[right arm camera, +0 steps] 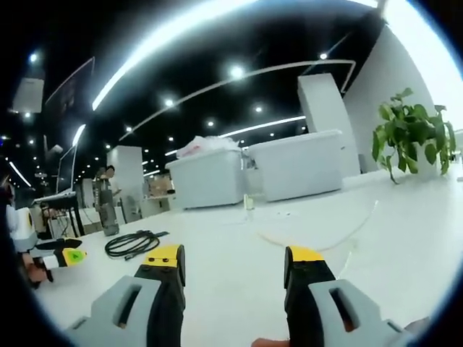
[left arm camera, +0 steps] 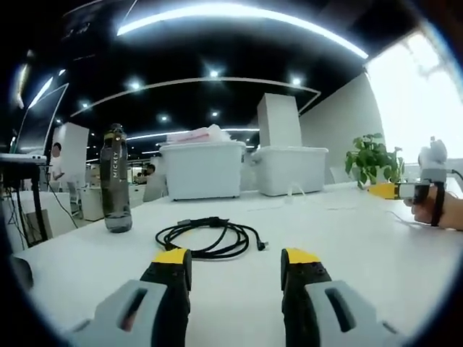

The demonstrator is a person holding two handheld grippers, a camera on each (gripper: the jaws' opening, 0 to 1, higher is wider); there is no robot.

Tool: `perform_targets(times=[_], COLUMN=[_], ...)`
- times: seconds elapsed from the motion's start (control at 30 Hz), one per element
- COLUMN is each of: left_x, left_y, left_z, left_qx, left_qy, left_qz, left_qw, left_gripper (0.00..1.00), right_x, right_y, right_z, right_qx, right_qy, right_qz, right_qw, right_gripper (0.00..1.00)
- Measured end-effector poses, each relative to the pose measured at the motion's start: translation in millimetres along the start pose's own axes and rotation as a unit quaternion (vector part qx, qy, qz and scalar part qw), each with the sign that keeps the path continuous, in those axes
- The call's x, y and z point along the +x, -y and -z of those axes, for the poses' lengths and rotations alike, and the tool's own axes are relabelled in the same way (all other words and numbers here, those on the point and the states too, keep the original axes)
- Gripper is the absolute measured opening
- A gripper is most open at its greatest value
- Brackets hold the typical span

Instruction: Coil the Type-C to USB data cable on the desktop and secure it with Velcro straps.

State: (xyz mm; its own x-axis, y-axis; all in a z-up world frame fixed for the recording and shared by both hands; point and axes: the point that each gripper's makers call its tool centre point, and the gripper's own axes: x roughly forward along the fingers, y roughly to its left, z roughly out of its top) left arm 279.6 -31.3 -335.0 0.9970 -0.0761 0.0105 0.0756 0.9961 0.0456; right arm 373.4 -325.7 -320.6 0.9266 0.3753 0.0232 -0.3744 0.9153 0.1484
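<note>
A black data cable (left arm camera: 208, 238) lies loosely coiled on the white desktop (left arm camera: 347, 238), just beyond my left gripper (left arm camera: 236, 258), which is open with nothing between its yellow-tipped fingers. In the right gripper view the same cable (right arm camera: 132, 243) lies far to the left. My right gripper (right arm camera: 235, 256) is open and empty over bare desk (right arm camera: 239, 289). The right gripper (left arm camera: 405, 190), held by a hand, shows at the right edge of the left gripper view. The left gripper (right arm camera: 66, 256) appears at the left edge of the right gripper view.
A dark water bottle (left arm camera: 116, 179) stands left of the cable. Two white storage bins (left arm camera: 202, 168) (left arm camera: 291, 169) sit at the desk's far side, with a potted plant (left arm camera: 372, 160) to their right. A thin white cable (right arm camera: 325, 230) lies on the desk ahead of the right gripper.
</note>
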Motion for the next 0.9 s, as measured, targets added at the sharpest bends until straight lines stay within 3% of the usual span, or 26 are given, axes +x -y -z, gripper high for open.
perform_targets(times=[0.57,0.9], left_x=[3,-12], left_y=[-1.4,8.1], left_z=[-1.1,1.6], left_qx=[-0.001,0.001], left_qy=[-0.002,-0.004], left_qz=[-0.003,-0.002], left_qw=[1.0,1.0], left_gripper=[0.5,0.5], right_x=[1,2], right_y=[1,2], right_z=[1.6,0.8], right_qx=[-0.002,0.0], right_qy=[-0.005,-0.005], right_qz=[0.003,0.003], right_qw=[1.0,1.0], right_gripper=[0.53,0.52])
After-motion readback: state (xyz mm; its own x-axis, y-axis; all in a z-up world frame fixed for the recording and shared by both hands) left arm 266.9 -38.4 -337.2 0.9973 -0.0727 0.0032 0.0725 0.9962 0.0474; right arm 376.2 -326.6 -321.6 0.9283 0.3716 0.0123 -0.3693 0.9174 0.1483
